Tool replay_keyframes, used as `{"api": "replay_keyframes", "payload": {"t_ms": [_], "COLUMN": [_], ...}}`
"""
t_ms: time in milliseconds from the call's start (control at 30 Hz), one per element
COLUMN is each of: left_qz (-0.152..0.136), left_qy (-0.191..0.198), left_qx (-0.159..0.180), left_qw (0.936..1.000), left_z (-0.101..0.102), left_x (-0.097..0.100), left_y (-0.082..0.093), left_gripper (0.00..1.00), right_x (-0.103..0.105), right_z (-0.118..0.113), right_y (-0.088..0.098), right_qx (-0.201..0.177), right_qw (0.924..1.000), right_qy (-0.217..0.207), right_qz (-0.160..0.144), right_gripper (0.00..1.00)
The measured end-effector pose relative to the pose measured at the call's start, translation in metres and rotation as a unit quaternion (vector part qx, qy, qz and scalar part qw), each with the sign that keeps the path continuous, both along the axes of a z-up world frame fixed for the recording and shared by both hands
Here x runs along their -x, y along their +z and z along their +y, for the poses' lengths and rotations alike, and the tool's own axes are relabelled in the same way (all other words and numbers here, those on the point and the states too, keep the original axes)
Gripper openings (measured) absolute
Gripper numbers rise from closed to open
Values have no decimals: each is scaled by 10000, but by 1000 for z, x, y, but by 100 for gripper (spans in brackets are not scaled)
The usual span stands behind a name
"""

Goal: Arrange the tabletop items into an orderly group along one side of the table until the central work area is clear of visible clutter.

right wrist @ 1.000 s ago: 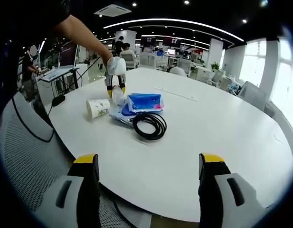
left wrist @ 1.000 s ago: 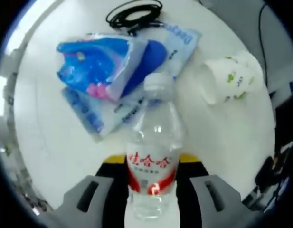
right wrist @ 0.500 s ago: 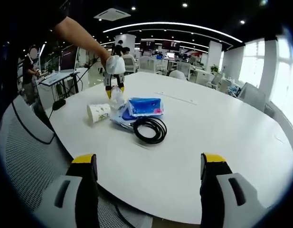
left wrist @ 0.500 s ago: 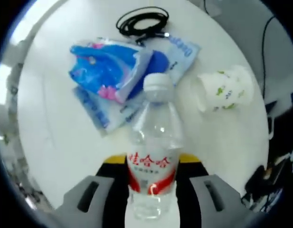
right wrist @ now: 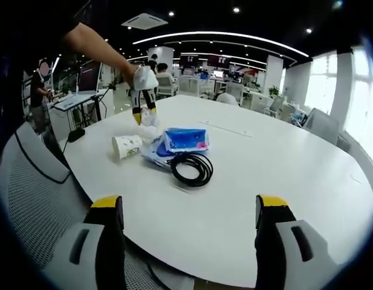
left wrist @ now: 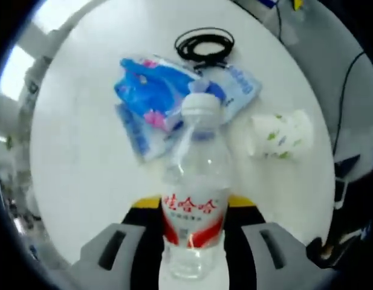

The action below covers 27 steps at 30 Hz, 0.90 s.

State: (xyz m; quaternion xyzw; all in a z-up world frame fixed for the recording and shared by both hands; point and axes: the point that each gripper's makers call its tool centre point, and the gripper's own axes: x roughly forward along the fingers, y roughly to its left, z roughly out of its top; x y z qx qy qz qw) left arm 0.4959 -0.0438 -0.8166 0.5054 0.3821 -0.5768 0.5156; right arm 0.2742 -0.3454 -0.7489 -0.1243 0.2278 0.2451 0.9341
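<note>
My left gripper [left wrist: 192, 232] is shut on a clear water bottle [left wrist: 195, 199] with a red label and white cap, held above the round white table [left wrist: 77, 181]. Below it lie blue tissue packs [left wrist: 165, 106], a black coiled cable [left wrist: 204, 45] and a tipped paper cup [left wrist: 277, 136]. In the right gripper view the left gripper [right wrist: 144, 109] hangs with the bottle [right wrist: 149, 118] over the cup [right wrist: 127, 145], tissue packs [right wrist: 183, 140] and cable [right wrist: 191, 168]. My right gripper [right wrist: 189, 235] stands open near the table's front edge with nothing between its jaws.
A grey mesh chair [right wrist: 35, 187] stands at the left of the table [right wrist: 283, 175]. A person's arm [right wrist: 95, 45] reaches in from the upper left. Desks, chairs and people fill the office behind. Cables run across the floor [left wrist: 349, 90] beside the table.
My left gripper has risen with the bottle, so the items below look smaller and farther. The right gripper has hardly moved.
</note>
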Motion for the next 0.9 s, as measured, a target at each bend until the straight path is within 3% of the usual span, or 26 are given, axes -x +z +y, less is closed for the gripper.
{"api": "replay_keyframes", "payload": {"t_ms": [267, 433, 700, 900], "left_qz": [23, 31, -5, -74], "left_qy": [547, 944, 1634, 2087], "left_qx": [376, 708, 1285, 1691], "left_qw": [9978, 9930, 9781, 9632], "left_z": [-1, -3, -5, -5], "left_x": [3, 6, 7, 6], "left_y": [6, 8, 10, 12], "left_gripper": [34, 34, 35, 35], "right_x": [-1, -1, 1, 1], "right_z": [1, 3, 4, 5], "right_y": [2, 3, 2, 2], "right_qx": [-163, -237, -260, -275], "right_qw": [9999, 9997, 9997, 9996], "right_qy": [-10, -1, 29, 55], "right_qz": [-28, -38, -25, -20], "right_gripper": [93, 95, 96, 96]}}
